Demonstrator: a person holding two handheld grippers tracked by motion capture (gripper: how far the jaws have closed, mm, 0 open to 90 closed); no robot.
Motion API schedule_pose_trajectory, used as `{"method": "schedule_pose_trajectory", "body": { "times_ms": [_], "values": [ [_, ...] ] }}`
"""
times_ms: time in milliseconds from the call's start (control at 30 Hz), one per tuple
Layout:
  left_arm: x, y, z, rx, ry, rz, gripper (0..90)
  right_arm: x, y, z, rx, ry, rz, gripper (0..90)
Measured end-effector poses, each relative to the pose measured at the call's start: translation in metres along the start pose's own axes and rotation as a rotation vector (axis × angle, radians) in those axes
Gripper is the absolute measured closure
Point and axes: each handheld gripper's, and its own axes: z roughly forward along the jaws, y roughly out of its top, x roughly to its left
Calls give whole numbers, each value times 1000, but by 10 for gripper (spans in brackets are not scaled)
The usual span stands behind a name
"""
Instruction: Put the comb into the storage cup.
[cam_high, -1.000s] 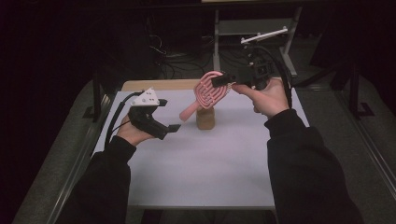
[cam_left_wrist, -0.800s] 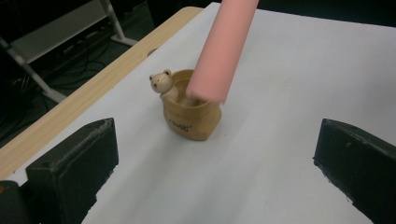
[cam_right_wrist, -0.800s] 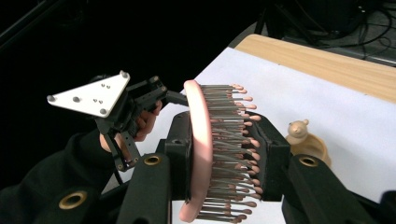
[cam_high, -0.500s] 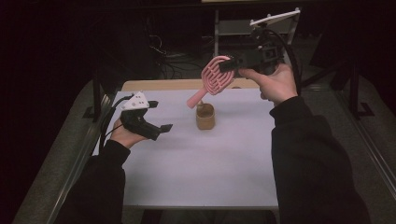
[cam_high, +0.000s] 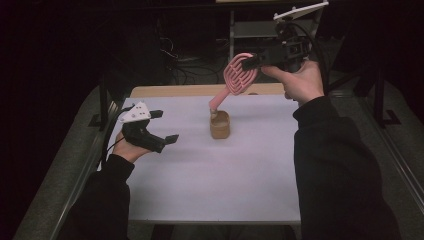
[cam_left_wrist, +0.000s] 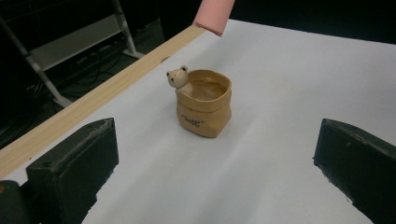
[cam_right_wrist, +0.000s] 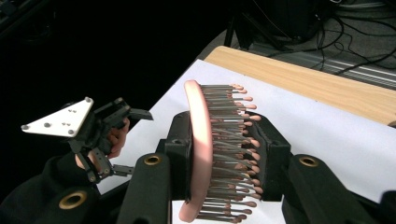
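White tabletop (cam_high: 200, 190), bristly pink hairbrush (cam_high: 239, 76)

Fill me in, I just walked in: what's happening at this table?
A person holds a gripper in each hand. The right gripper is shut on the head of a pink hairbrush, held up in the air with its handle end hanging just above a small tan bear pot on the white table. The left gripper is open and empty, off to the pot's left.
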Motion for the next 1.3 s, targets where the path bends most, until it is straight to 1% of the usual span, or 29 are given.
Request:
{"method": "schedule_pose_trajectory", "body": {
  "times_ms": [100, 167, 300, 367, 600, 733, 833, 900, 1000, 1033, 1067, 1100, 1167, 1233, 1267, 1300],
  "values": [
    [3, -6, -4, -8, 11, -13, 0, -3, 0, 0, 5, -18, 3, 631],
    [4, -10, -7, -8, 29, -11, 0, -6, 0, 0, 8, -21, 6, 631],
    [8, -17, -14, -27, 51, -31, 0, -10, 1, 2, 14, -37, 13, 631],
    [10, -21, -18, -34, 56, -48, 0, -13, 2, 3, 18, -42, 17, 631],
    [14, -32, -29, -59, 72, -78, 0, -19, 3, 5, 25, -58, 21, 631],
    [17, -39, -35, -73, 85, -95, 0, -24, 2, 6, 32, -58, 25, 632],
    [18, -43, -39, -71, 93, -101, 0, -28, 1, 8, 37, -63, 30, 631],
    [19, -46, -41, -74, 95, -109, 0, -30, 0, 9, 38, -63, 36, 632],
    [19, -49, -43, -77, 99, -111, 0, -33, -1, 11, 41, -63, 41, 631],
    [19, -53, -45, -84, 98, -122, 0, -35, -3, 13, 42, -63, 44, 631],
    [19, -53, -45, -84, 98, -122, 0, -36, -3, 14, 43, -63, 45, 632],
    [18, -58, -47, -92, 102, -130, 0, -37, -4, 16, 45, -61, 46, 631],
    [18, -62, -49, -84, 107, -135, 0, -39, -6, 18, 52, -58, 49, 631],
    [18, -62, -49, -84, 107, -135, 0, -41, -7, 20, 54, -57, 51, 631],
    [18, -69, -51, -81, 110, -144, 0, -43, -9, 23, 59, -57, 56, 632],
    [17, -71, -52, -81, 114, -144, 0, -44, -9, 25, 61, -57, 59, 631]
  ]
}}
